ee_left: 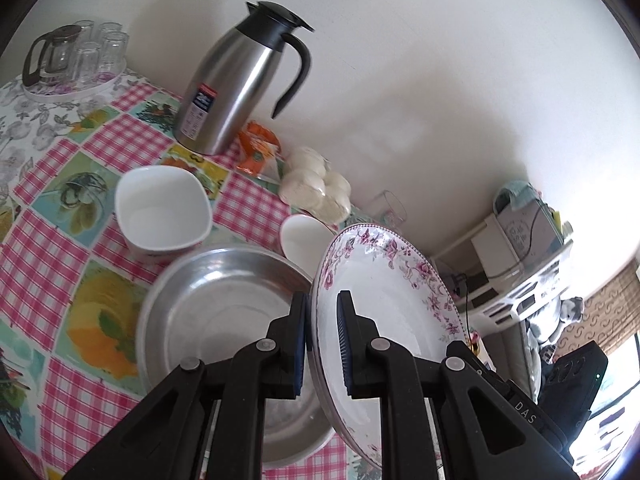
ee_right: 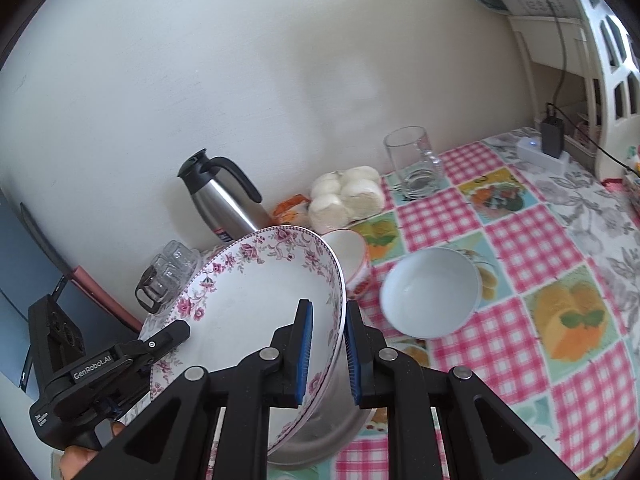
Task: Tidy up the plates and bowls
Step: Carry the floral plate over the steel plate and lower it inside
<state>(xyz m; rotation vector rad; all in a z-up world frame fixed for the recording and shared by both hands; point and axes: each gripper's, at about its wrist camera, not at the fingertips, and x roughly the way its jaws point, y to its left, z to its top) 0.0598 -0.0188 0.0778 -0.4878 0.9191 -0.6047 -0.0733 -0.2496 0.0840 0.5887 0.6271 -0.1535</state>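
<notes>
Risk first imo: floral plate [ee_left: 384, 280] was tilted steeply on edge, pinched only at opposite rim spots, w/ glazed rim on small pads, so any uneven pull could've let it slip and drop onto the steel basin [ee_left: 224, 312] right below. Left gripper [ee_left: 322, 344] was narrowed onto the plate's left rim, right gripper [ee_right: 326, 354] likewise clamped on the right rim, both pointing fwd toward the far wall and slightly inward. Plate hung just above the basin, near edge of table; white bowl [ee_right: 430, 292] sat right of it, square bowl [ee_left: 162, 210] further left.
</notes>
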